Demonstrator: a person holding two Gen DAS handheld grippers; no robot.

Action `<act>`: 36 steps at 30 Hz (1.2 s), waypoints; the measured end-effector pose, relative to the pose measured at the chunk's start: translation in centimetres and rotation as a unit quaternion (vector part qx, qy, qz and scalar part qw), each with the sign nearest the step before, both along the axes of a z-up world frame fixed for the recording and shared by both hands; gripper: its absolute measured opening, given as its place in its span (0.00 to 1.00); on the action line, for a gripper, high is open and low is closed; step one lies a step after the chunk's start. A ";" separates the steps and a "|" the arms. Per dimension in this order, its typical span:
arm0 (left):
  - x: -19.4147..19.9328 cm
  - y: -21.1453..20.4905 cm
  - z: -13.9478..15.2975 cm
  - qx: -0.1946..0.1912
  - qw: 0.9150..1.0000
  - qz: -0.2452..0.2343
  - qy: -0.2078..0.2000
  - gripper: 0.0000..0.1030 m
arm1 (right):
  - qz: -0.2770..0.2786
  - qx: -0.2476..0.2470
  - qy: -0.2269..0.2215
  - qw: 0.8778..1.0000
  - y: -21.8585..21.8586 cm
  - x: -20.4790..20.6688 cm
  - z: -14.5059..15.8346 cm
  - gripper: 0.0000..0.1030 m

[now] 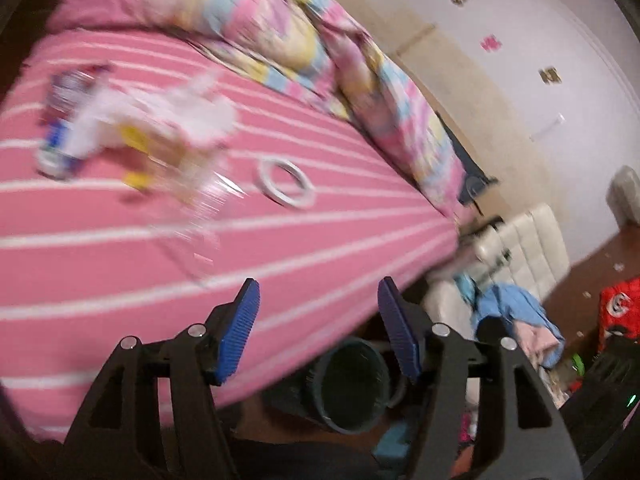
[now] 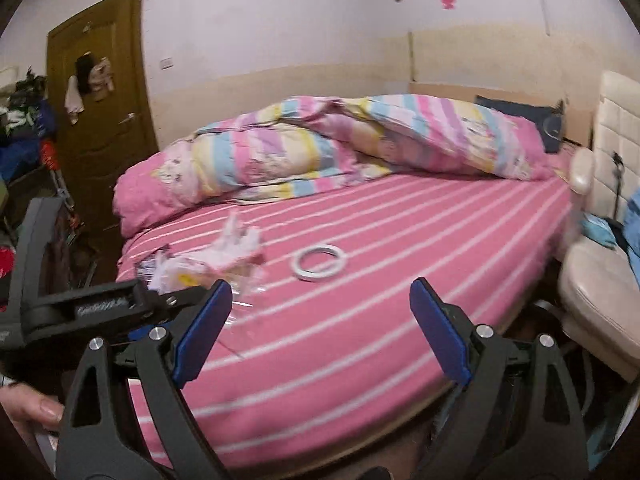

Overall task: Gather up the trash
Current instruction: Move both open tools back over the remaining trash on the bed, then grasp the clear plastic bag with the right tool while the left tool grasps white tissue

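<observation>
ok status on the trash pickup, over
Left gripper and right gripper open, empty. Trash pile and tape ring on bed. Bin below the bed edge.

Dim, warm indoor light; strong fisheye bending at the rims.

Left wrist view is smeared by motion blur, worst over the trash pile [image 1: 132,132] on the bed [image 1: 320,240]; right wrist view is sharper, shadows soft, corners black.

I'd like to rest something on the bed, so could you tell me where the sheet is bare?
Bare striped sheet lies between the tape ring and the near edge, and rightward toward the chair. The trash pile crowds the left.
</observation>
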State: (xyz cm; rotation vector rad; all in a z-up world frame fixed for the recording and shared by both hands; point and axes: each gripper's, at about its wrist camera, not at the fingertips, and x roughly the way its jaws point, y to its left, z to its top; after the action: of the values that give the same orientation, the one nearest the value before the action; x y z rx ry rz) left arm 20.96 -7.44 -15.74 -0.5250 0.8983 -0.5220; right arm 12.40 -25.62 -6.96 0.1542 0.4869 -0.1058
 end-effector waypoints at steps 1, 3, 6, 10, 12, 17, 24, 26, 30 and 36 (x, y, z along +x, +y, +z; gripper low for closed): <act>0.1 1.9 -0.2 0.008 1.000 0.016 -0.007 0.58 | 0.008 0.002 0.000 1.000 1.0 0.6 -0.1 0.87; 0.3 4.6 -0.8 0.020 0.999 0.040 -0.012 0.58 | 0.031 0.010 0.002 0.999 3.3 2.3 -0.3 0.87; 1.3 8.2 -2.2 0.030 0.997 0.071 -0.008 0.58 | 0.064 0.000 0.002 0.998 6.4 4.5 -1.3 0.87; 2.9 11.5 -4.1 0.052 0.994 0.097 0.001 0.58 | 0.099 -0.010 0.011 0.995 8.4 7.1 -3.5 0.87; 3.9 12.7 -4.7 0.063 0.993 0.102 -0.002 0.58 | 0.111 -0.008 0.022 0.994 9.0 8.6 -4.9 0.87; 6.6 14.3 -5.7 0.081 0.991 0.102 -0.010 0.58 | 0.122 0.007 0.064 0.990 9.5 11.9 -7.7 0.87; 11.7 14.7 -6.9 0.096 0.990 0.103 -0.006 0.57 | 0.124 0.051 0.113 0.984 8.8 16.3 -10.1 0.86; 13.2 14.3 -7.2 0.114 0.989 0.099 -0.009 0.56 | 0.120 0.057 0.129 0.983 8.5 17.2 -10.8 0.86; 15.1 13.4 -7.6 0.142 0.986 0.086 -0.012 0.51 | 0.107 0.090 0.157 0.978 7.7 18.7 -12.2 0.85; 17.2 12.3 -8.3 0.167 0.983 0.072 -0.014 0.41 | 0.102 0.133 0.194 0.967 7.0 20.4 -13.9 0.76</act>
State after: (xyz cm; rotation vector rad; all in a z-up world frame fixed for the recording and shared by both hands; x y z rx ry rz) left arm 38.12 4.88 -24.09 -0.2731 0.8920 -0.2384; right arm 32.84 -18.64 -20.88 0.3477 0.9064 0.1361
